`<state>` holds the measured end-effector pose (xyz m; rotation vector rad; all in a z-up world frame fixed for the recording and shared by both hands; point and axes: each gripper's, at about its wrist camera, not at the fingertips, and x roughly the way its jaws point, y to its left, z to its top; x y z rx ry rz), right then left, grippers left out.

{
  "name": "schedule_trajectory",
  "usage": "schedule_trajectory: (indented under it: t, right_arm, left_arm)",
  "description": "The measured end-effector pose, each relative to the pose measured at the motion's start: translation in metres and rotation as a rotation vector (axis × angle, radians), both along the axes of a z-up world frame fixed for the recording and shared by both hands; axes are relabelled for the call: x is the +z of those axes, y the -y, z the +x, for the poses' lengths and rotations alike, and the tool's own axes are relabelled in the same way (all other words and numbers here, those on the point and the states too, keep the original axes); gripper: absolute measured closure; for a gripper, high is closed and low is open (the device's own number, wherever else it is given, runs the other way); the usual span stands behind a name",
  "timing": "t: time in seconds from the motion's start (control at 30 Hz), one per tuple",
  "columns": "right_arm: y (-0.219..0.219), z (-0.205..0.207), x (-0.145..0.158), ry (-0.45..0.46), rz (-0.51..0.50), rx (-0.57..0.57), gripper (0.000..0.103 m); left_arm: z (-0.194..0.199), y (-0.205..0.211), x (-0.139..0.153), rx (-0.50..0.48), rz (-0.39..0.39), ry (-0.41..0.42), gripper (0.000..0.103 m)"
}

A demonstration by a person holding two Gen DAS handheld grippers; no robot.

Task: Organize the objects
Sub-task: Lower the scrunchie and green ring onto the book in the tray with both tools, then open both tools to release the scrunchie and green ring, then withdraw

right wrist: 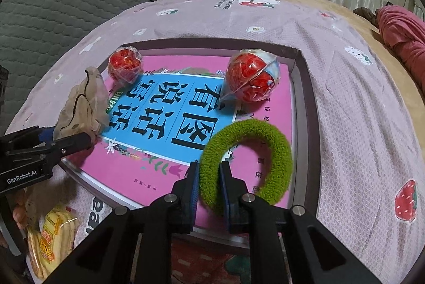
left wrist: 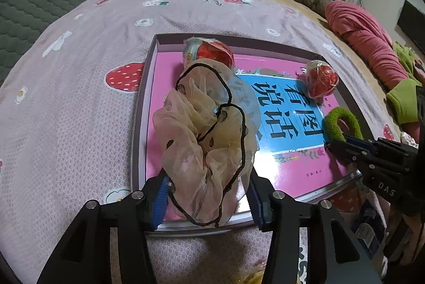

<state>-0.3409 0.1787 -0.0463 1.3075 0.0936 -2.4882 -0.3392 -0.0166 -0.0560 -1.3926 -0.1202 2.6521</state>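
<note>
left wrist view: my left gripper (left wrist: 209, 200) is clamped on the sheer beige scrunchie (left wrist: 204, 140), which hides the tray's (left wrist: 138, 124) near rim. my right gripper (right wrist: 208, 193) pinches the green scrunchie (right wrist: 247, 154) over the pink book (right wrist: 170, 108). two red bundles (right wrist: 251, 79) sit near the far wall; bare book lies between them.

Tray (right wrist: 297, 108): set on the bedspread (right wrist: 358, 98), frame centre.
Book (right wrist: 170, 108): laid flat in the tray.
Wrapped balls (right wrist: 252, 79): placed on the book, upper left (right wrist: 124, 67) and upper right.
Fuzzy ring (right wrist: 247, 162): lower right, over the book.
Gauzy scrunchie (right wrist: 82, 106): left, at the tray's edge.
</note>
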Motion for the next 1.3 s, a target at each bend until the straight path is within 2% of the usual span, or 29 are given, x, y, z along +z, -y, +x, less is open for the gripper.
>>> schedule_trajectory:
  t: [0.33, 0.6, 0.87, 0.93, 1.07, 1.2, 1.3]
  right_arm:
    - [0.0, 0.0, 0.0, 0.003, -0.002, -0.006, 0.079]
    - [0.0, 0.001, 0.003, 0.001, 0.009, -0.016, 0.063]
    - [-0.001, 0.001, 0.006, -0.002, 0.009, -0.028, 0.055]
    - [-0.002, 0.002, 0.008, -0.006, 0.011, -0.031, 0.053]
    - [-0.004, 0.004, 0.014, -0.026, 0.009, -0.045, 0.046]
    - [-0.006, 0.005, 0.019, -0.037, -0.006, -0.053, 0.042]
    - [-0.005, 0.006, 0.022, -0.045, -0.004, -0.055, 0.041]
  left_arm:
    - [0.001, -0.002, 0.0, 0.0, -0.028, 0.001, 0.039]
    - [0.001, -0.003, 0.001, -0.009, -0.023, 0.002, 0.033]
    - [0.002, -0.003, 0.004, -0.023, -0.016, -0.004, 0.029]
    - [0.003, -0.002, 0.007, -0.019, -0.009, -0.011, 0.025]
    - [0.006, 0.001, 0.014, 0.001, -0.04, -0.031, 0.023]
    - [0.006, 0.007, 0.013, -0.005, 0.01, 0.015, 0.023]
    - [0.009, 0.005, 0.016, -0.014, 0.002, 0.026, 0.023]
